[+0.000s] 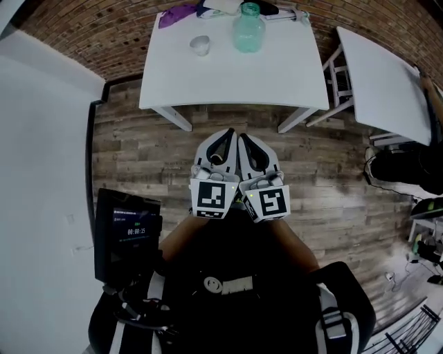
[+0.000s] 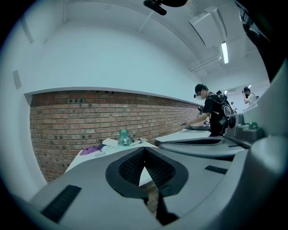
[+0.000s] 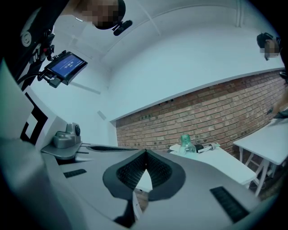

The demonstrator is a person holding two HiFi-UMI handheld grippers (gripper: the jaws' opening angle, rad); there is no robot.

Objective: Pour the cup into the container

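the person's left hand-held gripper (image 1: pixel 225 135) and right hand-held gripper (image 1: pixel 246 138) are held side by side just in front of the body, each with its jaws pressed fully together and nothing between them, both pointing about level toward a white counter (image 1: pixel 277 76). a strip of wooden floor (image 1: pixel 138 152) lies between them and the counter's near edge, so neither gripper is over the work surface yet. on the far part of the counter a small clear cup (image 1: pixel 200 45) stands upright, ahead and a little to the left, which puts the left hand-held gripper nearer to it. the green-tinted container (image 1: pixel 248 29) stands upright just beside the cup on its right, apart from it and more in line with the right hand-held gripper. the near half of the counter is bare, giving open room for a straight approach from the front, while a purple cloth (image 1: pixel 176 14) and other small items crowd the back edge against the brick wall. a second white table (image 1: pixel 384 83) stands well apart to the right. reaching the cup would likely call for opened jaws first.
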